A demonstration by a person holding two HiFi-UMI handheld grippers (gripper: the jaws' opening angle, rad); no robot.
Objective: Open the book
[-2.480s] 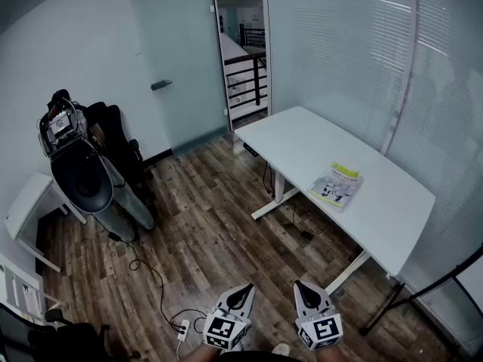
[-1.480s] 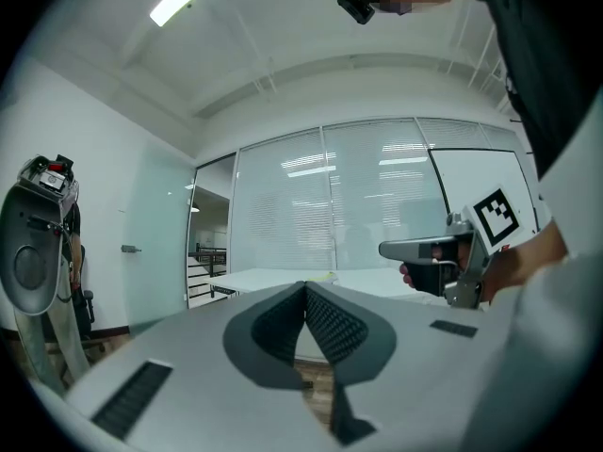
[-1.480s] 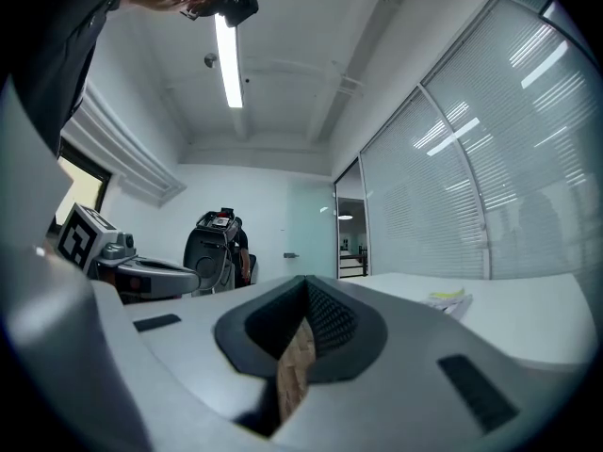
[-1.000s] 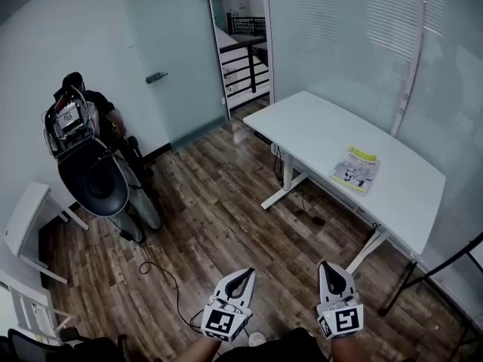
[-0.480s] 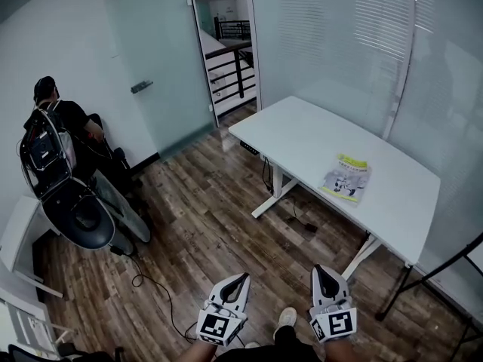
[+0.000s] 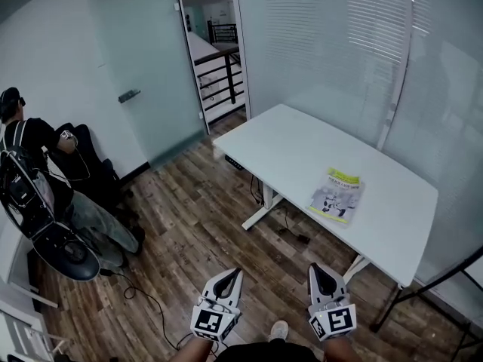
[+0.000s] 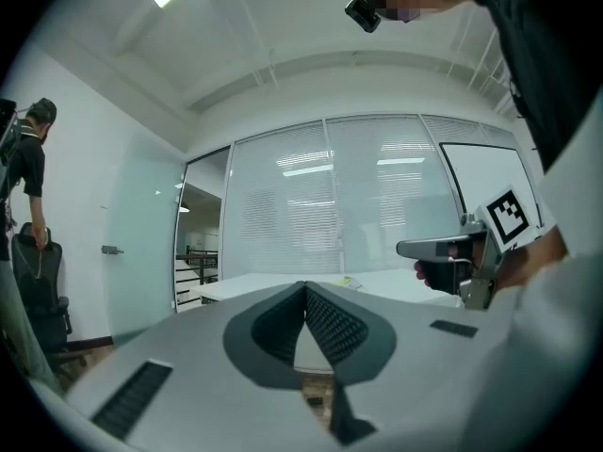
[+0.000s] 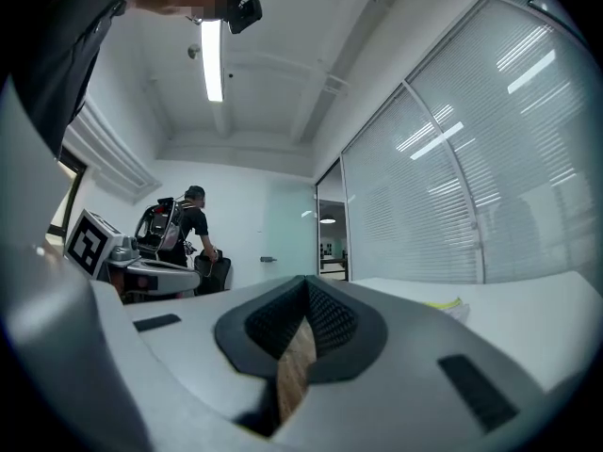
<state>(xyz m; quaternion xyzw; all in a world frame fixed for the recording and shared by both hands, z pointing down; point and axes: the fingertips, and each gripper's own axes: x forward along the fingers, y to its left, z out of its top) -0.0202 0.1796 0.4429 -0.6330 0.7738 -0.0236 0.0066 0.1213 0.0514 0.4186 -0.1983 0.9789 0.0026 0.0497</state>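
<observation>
Approach stage. At far left a bystander (image 6: 21,153) stood by the wall, clear of the working area. The left gripper (image 6: 233,275) and right gripper (image 6: 315,270) were carried low and level over the wooden floor (image 6: 192,225). Each was clenched tip to tip on nothing, presumably because no grasp was yet possible. Further right stood the white table (image 6: 287,145). The book (image 6: 336,195) lay closed and flat on it, cover up, near the front edge and well apart from both grippers. That position probably left its free edge reachable from the near side.
</observation>
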